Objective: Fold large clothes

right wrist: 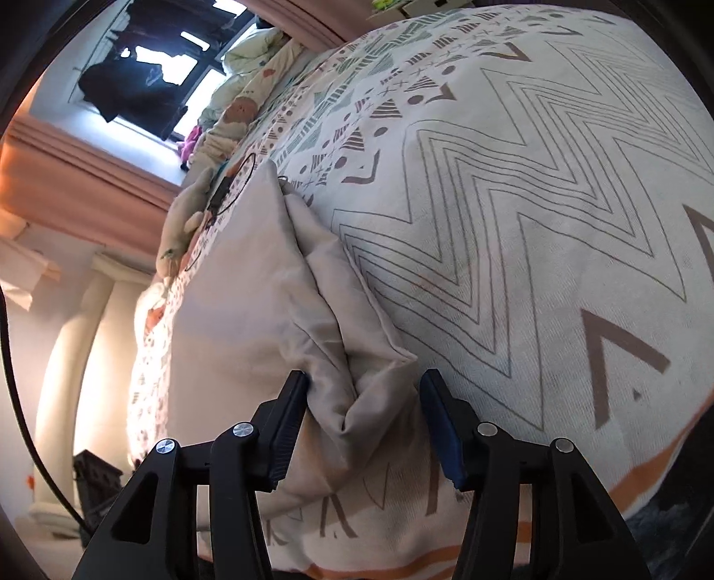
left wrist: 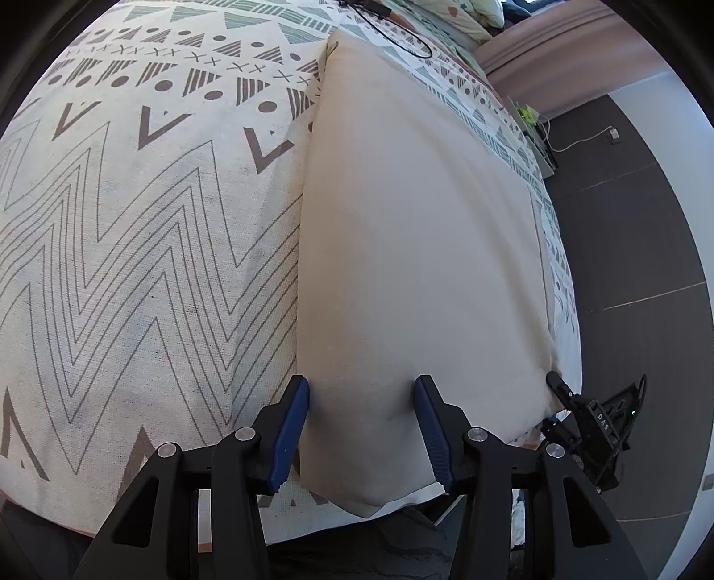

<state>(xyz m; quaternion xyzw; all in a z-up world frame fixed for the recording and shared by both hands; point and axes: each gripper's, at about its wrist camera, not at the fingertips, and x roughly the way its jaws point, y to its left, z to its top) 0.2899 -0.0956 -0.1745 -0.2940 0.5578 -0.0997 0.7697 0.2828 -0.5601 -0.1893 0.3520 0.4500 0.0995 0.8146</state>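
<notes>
Both claws looked alike: the left claw (left wrist: 361,401) and the right claw (right wrist: 363,392) had black angular linkage arms, silver round screws at the pivots, and ribbed blue pads (left wrist: 292,432) lining the inner faces of their fingers.

Bare bedspread (left wrist: 134,245) beside garment (left wrist: 415,245) — black cable (left wrist: 401,40) beyond

Matt beige cloth garment (left wrist: 419,250)
</notes>
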